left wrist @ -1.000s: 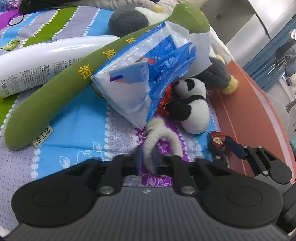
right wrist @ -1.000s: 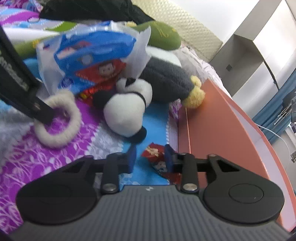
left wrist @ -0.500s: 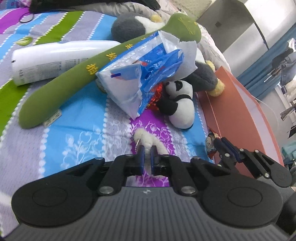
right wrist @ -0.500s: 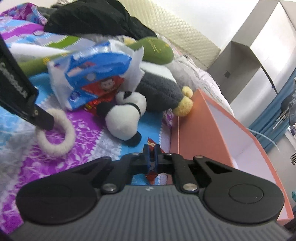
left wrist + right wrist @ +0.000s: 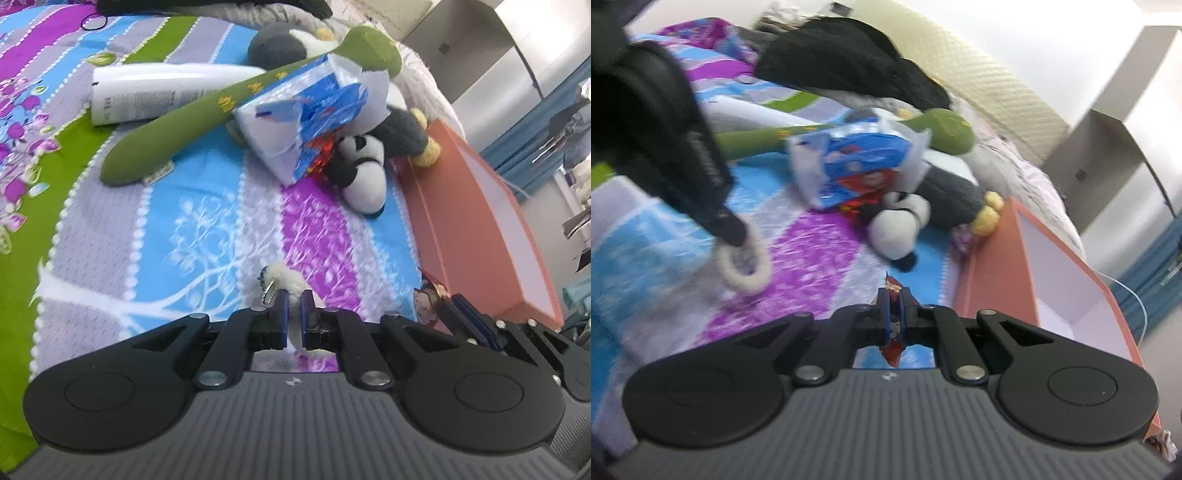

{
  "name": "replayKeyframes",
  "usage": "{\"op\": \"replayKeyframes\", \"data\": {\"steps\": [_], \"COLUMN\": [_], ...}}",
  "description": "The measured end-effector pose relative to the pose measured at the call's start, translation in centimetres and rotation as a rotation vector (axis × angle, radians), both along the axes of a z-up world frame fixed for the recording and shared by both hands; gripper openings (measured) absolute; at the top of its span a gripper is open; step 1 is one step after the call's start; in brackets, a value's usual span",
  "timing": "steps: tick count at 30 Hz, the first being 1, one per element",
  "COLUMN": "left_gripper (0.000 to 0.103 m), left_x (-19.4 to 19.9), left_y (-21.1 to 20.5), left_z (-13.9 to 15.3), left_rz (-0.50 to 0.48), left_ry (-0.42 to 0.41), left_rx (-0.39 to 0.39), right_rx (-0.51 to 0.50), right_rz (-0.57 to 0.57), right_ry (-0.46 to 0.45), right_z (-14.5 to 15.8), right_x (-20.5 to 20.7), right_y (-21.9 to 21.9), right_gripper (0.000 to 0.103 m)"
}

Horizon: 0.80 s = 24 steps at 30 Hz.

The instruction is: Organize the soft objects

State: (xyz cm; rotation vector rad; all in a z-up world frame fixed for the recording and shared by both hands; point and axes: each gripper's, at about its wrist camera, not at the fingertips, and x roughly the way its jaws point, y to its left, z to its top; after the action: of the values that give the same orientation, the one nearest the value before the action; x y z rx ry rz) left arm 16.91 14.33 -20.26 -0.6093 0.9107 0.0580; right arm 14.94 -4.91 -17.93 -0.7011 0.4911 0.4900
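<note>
Item, carry stage of the sorting: the left gripper is pinching a fluffy cream ring between closed fingers, a small metal clasp hanging beside it; the ring is riding clear of the bedspread. The right gripper is clamping a small red snack packet, fingers closed flat on the wrapper, also off the cover. The orange box is standing open just to the right of both loads. Remaining on the bed: panda plush, green plush club, tissue pack, white bottle. Next move, by judgement: each load is needing to be carried over the box wall and released inside, one at a time so the grippers avoid fouling each other.
</note>
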Motion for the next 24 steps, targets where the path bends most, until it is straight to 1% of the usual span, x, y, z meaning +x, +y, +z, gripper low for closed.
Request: {"op": "replayKeyframes", "data": {"steps": [2, 6, 9, 10, 11, 12, 13, 14, 15, 16, 17, 18, 21, 24], "left_gripper": [0.008, 0.008, 0.009, 0.01, 0.016, 0.024, 0.029, 0.038, 0.041, 0.041, 0.042, 0.042, 0.043, 0.049], "left_x": [-0.2, -0.8, -0.9, -0.9, -0.8, -0.8, -0.7, -0.7, -0.7, -0.6, -0.6, -0.5, -0.2, 0.0], "left_y": [0.2, 0.5, 0.6, 0.6, 0.6, 0.5, 0.4, 0.3, 0.1, 0.0, -0.2, -0.3, -0.7, -0.9], "left_z": [-0.7, -1.4, -1.6, -1.6, -1.6, -1.6, -1.5, -1.4, -1.3, -1.3, -1.2, -1.1, -0.9, -0.8], "left_rz": [0.005, 0.025, 0.033, 0.033, 0.033, 0.033, 0.035, 0.037, 0.036, 0.034, 0.03, 0.028, 0.025, 0.026], "left_ry": [0.037, 0.051, 0.07, 0.075, 0.081, 0.083, 0.084, 0.082, 0.079, 0.078, 0.078, 0.08, 0.085, 0.093], "left_rx": [0.014, 0.03, 0.019, 0.014, 0.011, 0.014, 0.022, 0.03, 0.033, 0.033, 0.034, 0.037, 0.055, 0.074], "right_rx": [0.028, 0.041, 0.083, 0.113, 0.149, 0.186, 0.21, 0.225, 0.245, 0.264, 0.287, 0.309, 0.342, 0.379], "right_rz": [0.019, 0.051, 0.044, 0.039, 0.037, 0.034, 0.034, 0.029, 0.018, 0.01, 0.005, 0.0, -0.036, -0.082], "right_ry": [0.057, 0.081, 0.114, 0.136, 0.165, 0.189, 0.203, 0.214, 0.231, 0.246, 0.259, 0.274, 0.329, 0.389], "right_z": [0.0, -0.5, -0.4, -0.2, 0.0, 0.3, 0.4, 0.4, 0.4, 0.4, 0.4, 0.3, -0.4, -1.3], "right_x": [-0.5, -1.5, -1.6, -1.3, -1.1, -0.9, -0.7, -0.6, -0.6, -0.4, -0.2, 0.0, 1.0, 2.2], "right_y": [-0.1, 0.1, -0.2, -0.4, -0.7, -1.0, -1.1, -1.2, -1.4, -1.7, -1.9, -2.2, -2.6, -3.2], "right_gripper": [0.008, 0.008, 0.01, 0.01, 0.011, 0.012, 0.011, 0.014, 0.02, 0.034, 0.043, 0.045, 0.046, 0.047]}}
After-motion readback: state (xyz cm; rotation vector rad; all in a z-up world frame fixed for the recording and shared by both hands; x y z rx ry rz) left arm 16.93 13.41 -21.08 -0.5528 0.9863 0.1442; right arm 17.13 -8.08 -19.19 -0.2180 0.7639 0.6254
